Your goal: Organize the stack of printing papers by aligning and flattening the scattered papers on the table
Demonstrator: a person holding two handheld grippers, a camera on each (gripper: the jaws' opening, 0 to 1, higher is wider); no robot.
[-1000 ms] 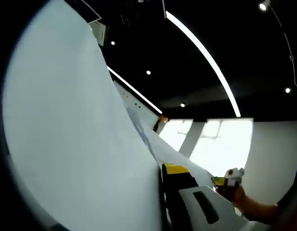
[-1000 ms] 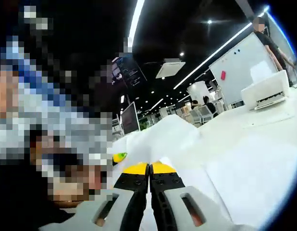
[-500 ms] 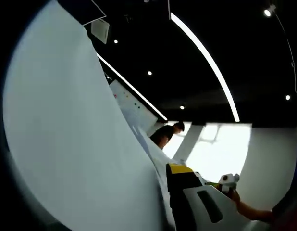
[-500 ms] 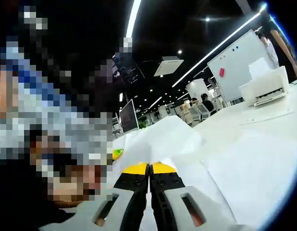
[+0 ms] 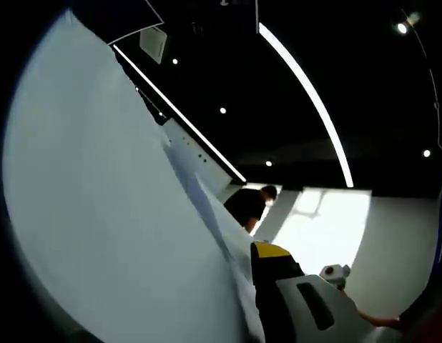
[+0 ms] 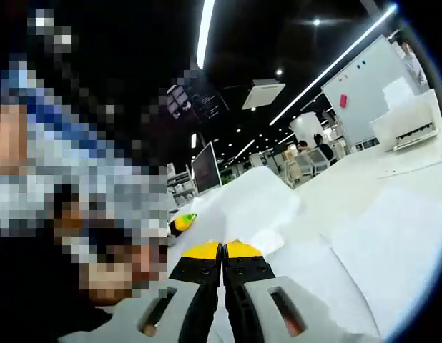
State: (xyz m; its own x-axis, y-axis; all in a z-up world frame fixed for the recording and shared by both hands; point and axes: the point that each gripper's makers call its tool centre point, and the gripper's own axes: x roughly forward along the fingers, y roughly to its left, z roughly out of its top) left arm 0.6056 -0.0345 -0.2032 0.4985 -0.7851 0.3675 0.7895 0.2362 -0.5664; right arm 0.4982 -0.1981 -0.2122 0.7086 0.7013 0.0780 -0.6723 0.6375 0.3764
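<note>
The right gripper (image 6: 222, 250) has its yellow-tipped jaws pressed together on a white sheet (image 6: 267, 243) — the paper (image 6: 249, 204) billows up ahead of it over the white table (image 6: 350, 193). In the left gripper view, the left gripper (image 5: 267, 254) sits against a big lifted sheet that hides one jaw — I cannot tell its opening. A printer (image 6: 410, 121) stands well away.

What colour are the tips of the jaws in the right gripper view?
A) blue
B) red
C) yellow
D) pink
C: the right gripper has yellow tips, pressed together over the white paper.
</note>
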